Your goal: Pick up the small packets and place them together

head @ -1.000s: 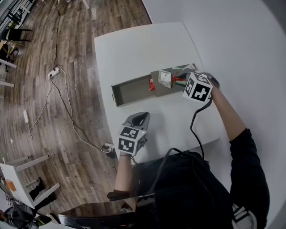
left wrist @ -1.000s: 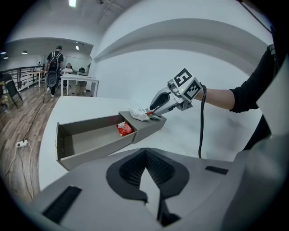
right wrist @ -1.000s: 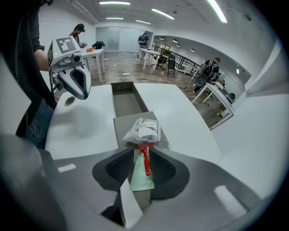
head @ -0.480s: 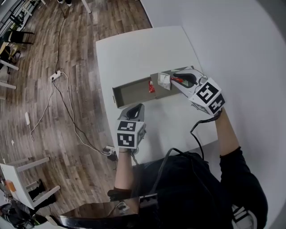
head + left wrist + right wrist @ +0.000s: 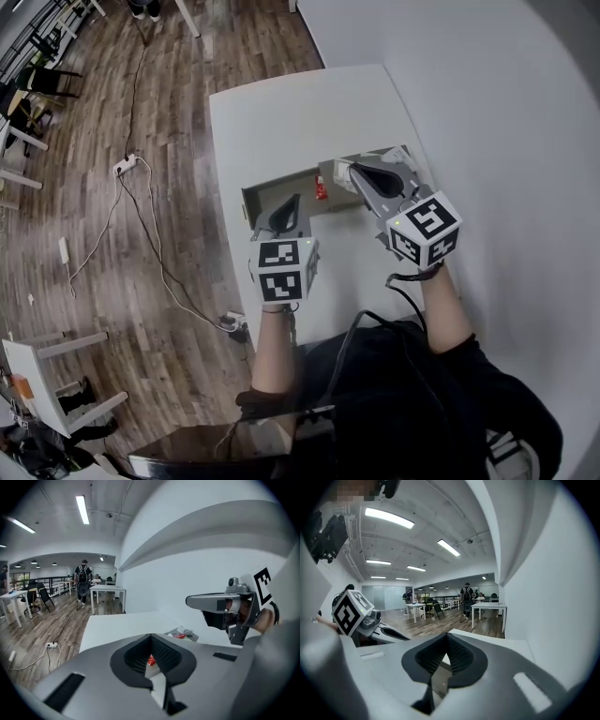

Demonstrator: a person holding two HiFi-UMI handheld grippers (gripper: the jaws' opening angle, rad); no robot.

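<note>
left hand-held gripper (image 5: 284,212) together, right hand-held gripper (image 5: 356,172) just closed empty, tray (image 5: 302,185) with red packet (image 5: 321,190) below

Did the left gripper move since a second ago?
Yes. The left gripper went forward, away from the person, toward the grey tray; its tip now overlaps the tray's near wall.

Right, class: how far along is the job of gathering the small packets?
Done, apparently: a red packet and white packets lie close together at one end of the grey tray. In hand: nothing; the left gripper and right gripper hang shut and empty above the table, the right's jaws having just closed. Left: no loose packets show on the table, so perhaps nothing.
</note>
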